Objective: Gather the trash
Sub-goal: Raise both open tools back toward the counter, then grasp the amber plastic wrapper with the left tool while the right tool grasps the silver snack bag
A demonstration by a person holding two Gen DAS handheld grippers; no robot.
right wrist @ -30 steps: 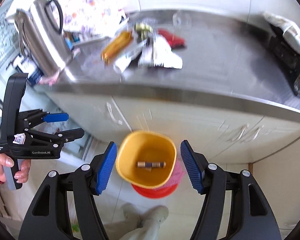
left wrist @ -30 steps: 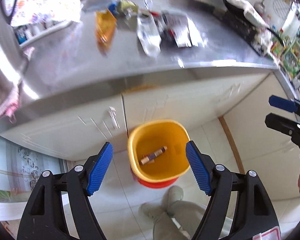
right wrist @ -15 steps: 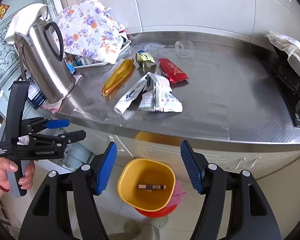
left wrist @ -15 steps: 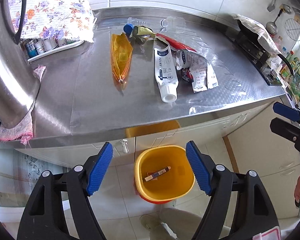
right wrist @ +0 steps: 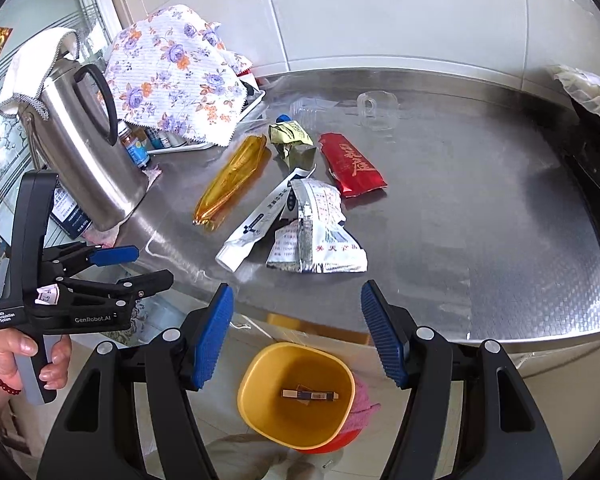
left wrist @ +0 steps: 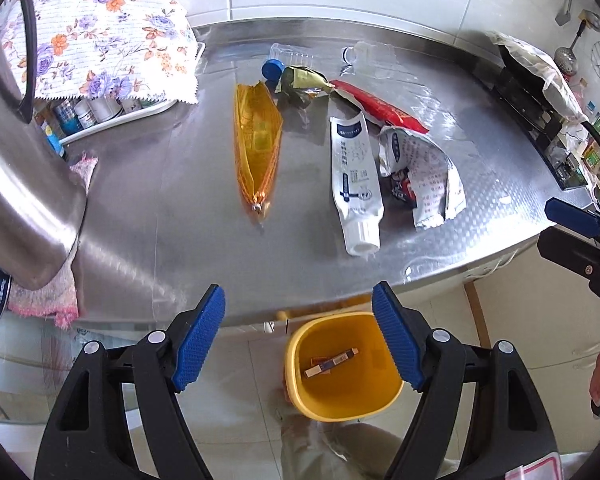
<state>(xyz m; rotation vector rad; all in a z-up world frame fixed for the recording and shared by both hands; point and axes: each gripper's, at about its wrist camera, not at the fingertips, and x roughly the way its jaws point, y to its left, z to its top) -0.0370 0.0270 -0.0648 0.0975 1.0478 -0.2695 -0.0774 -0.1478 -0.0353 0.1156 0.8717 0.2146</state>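
While wrappers point(left wrist: 420, 178) litter the counter point(left wrist: 180, 208), both hand-held grippers agape

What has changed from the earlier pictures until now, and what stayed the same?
Both views have risen from the yellow bin toward the steel counter, so the left gripper and right gripper came up, open and empty. Nothing was grasped or released. The wrappers, the white tube and the small box in the bin stayed put.

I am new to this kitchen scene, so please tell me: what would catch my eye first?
A bright yellow plastic bin stands on the floor below the steel counter, with one small wrapper inside. On the counter lies a cluster of litter: a long orange wrapper, a white squeezed tube and a red foil packet. Both grippers hover empty.
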